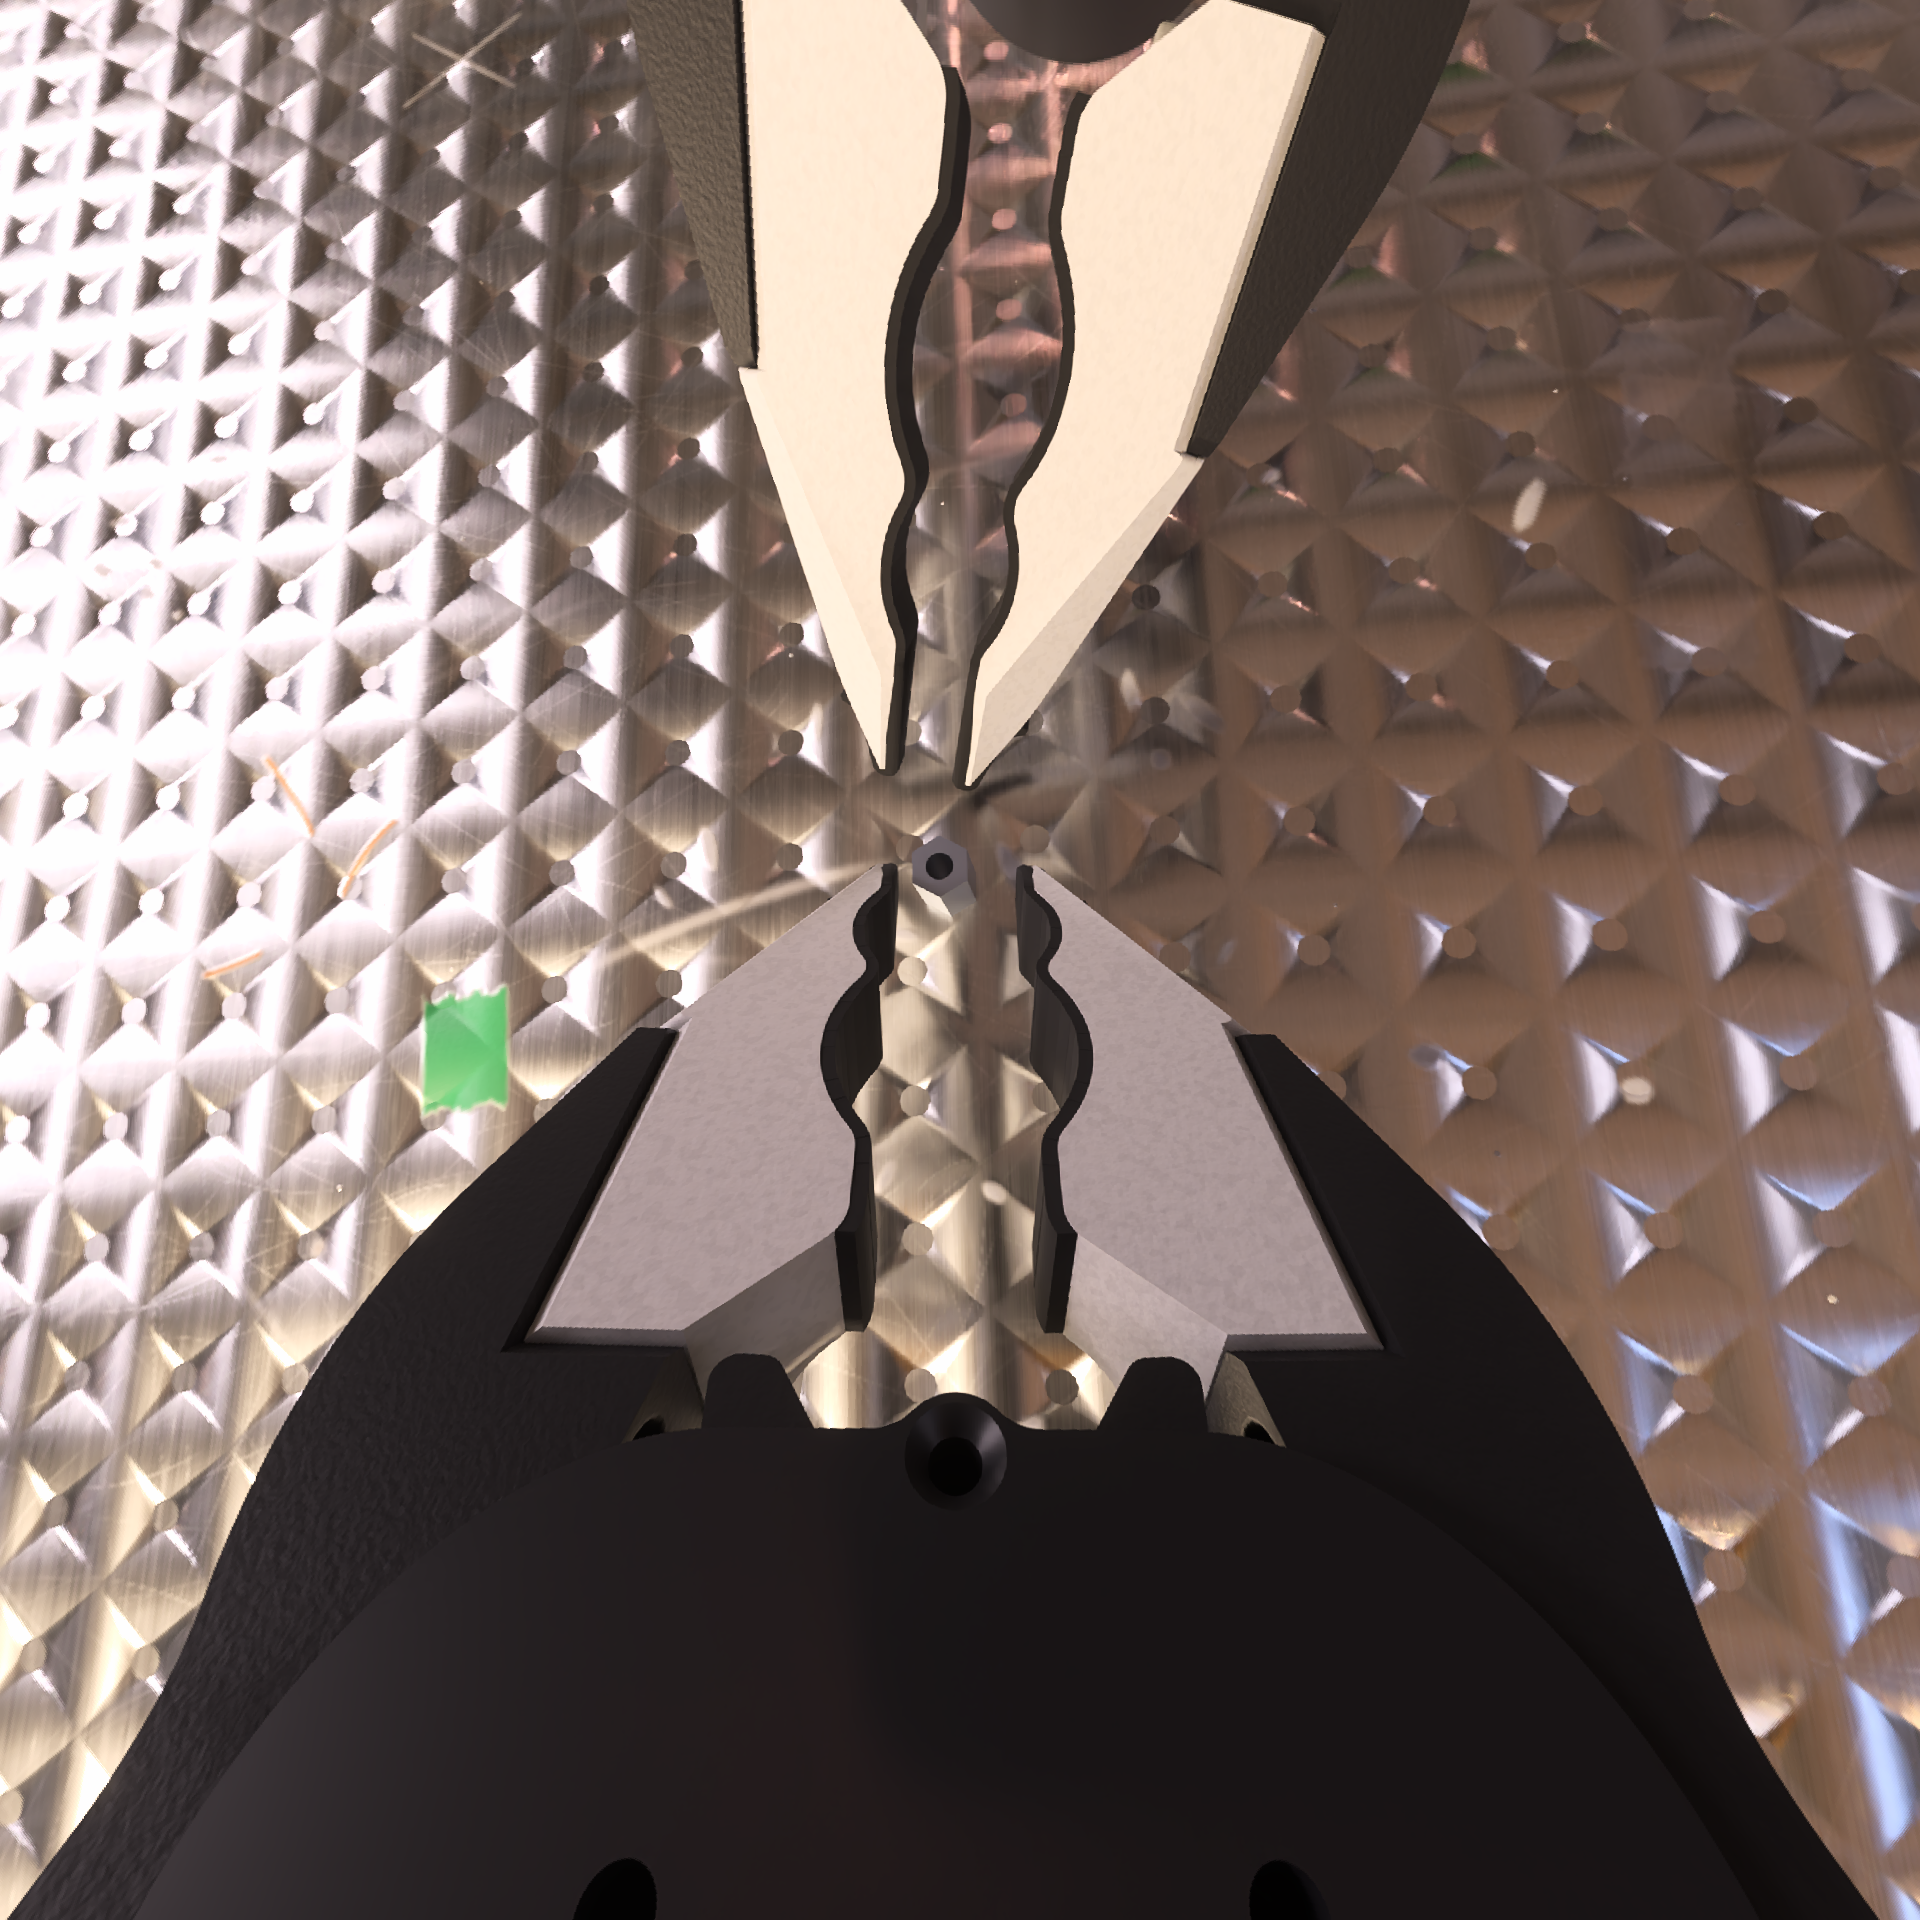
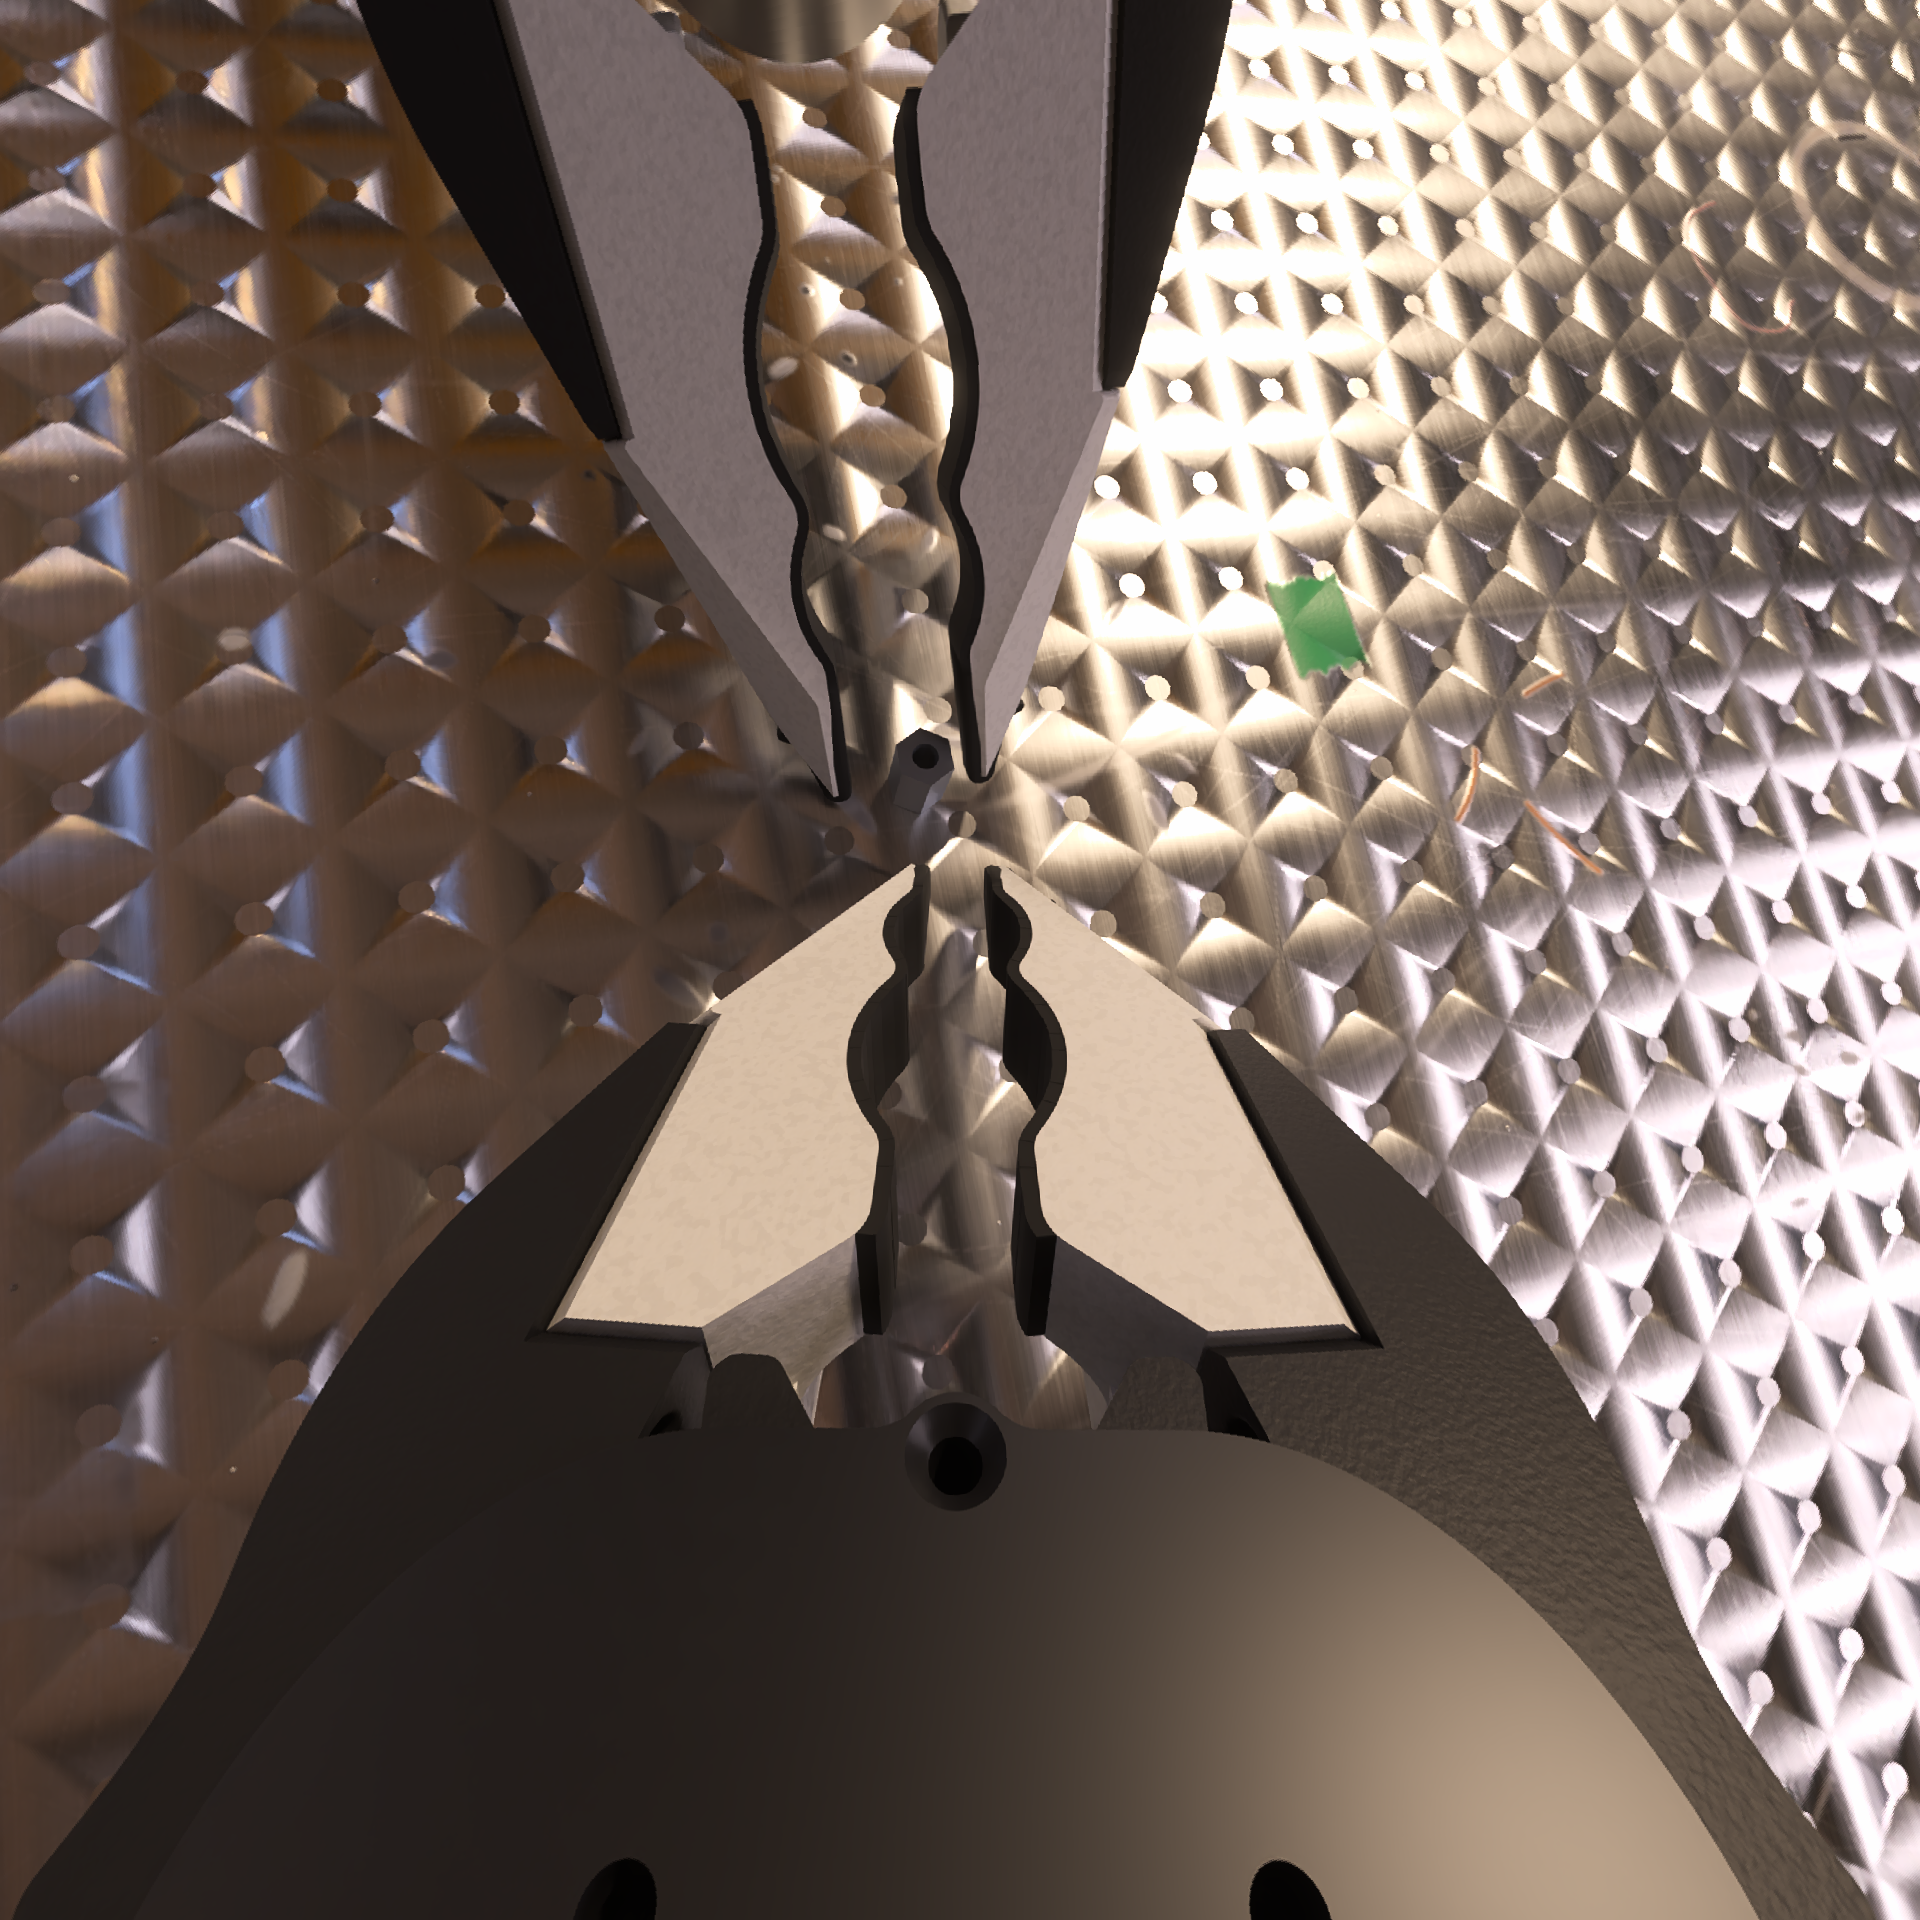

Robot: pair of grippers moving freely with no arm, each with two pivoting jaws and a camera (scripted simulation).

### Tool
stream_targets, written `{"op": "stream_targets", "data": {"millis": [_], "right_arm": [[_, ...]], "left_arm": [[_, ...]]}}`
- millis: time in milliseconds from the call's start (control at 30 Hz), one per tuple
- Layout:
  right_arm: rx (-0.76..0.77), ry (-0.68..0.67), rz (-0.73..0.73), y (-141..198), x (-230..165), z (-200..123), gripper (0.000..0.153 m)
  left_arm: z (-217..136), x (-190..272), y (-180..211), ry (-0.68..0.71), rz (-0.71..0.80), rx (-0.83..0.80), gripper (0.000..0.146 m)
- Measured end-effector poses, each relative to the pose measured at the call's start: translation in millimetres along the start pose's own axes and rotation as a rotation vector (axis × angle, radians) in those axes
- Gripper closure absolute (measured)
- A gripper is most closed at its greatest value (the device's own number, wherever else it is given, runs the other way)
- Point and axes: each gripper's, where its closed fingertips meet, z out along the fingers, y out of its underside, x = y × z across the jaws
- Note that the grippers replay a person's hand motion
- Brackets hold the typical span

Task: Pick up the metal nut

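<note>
The metal nut (image 1: 940, 868) is a small grey hex piece with a dark bore. It lies on the embossed metal surface (image 1: 1507, 727). My left gripper (image 1: 956, 871), with grey fingers, is open; its fingertips stand on either side of the nut, which sits nearer the left tip, with gaps showing. My right gripper (image 2: 954, 873), with cream fingers, is open only narrowly and empty, a short way from the nut (image 2: 920, 771). The two grippers face each other tip to tip: the right gripper (image 1: 927, 774) shows at the top of the left wrist view, the left gripper (image 2: 906, 784) at the top of the right wrist view.
A small green scrap of tape (image 1: 464, 1049) lies on the surface to the left in the left wrist view, and shows in the right wrist view (image 2: 1317, 629). Thin copper wire bits (image 1: 358, 847) lie beyond it. The surface (image 2: 1558, 1039) is dotted with small holes.
</note>
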Motion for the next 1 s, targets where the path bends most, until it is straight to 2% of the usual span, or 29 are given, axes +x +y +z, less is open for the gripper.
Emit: {"op": "stream_targets", "data": {"millis": [233, 400, 500, 767, 867, 1000], "right_arm": [[0.057, 0.017, 0.024, -3, 5, -7, 0.136], [0.182, 0.070, 0.056, -13, 22, -29, 0.135], [0.221, 0.122, 0.072, -7, 36, -45, 0.134], [0.208, 0.185, 0.139, 27, 59, -69, 0.131], [0.219, 0.186, 0.137, 31, 58, -71, 0.132], [0.239, 0.156, 0.126, 25, 51, -67, 0.132]], "left_arm": [[0, 5, 0, 0.012, 0.021, 0.004, 0.133], [0, 3, 1, -0.006, 0.021, 0.004, 0.136], [0, 0, 1, -0.026, 0.018, 0.005, 0.136], [-1, -5, 1, -0.026, -0.031, 0.015, 0.121], [-1, -3, 0, 0.007, -0.043, 0.025, 0.113], [0, 0, 0, 0.032, -0.047, 0.021, 0.111]]}}
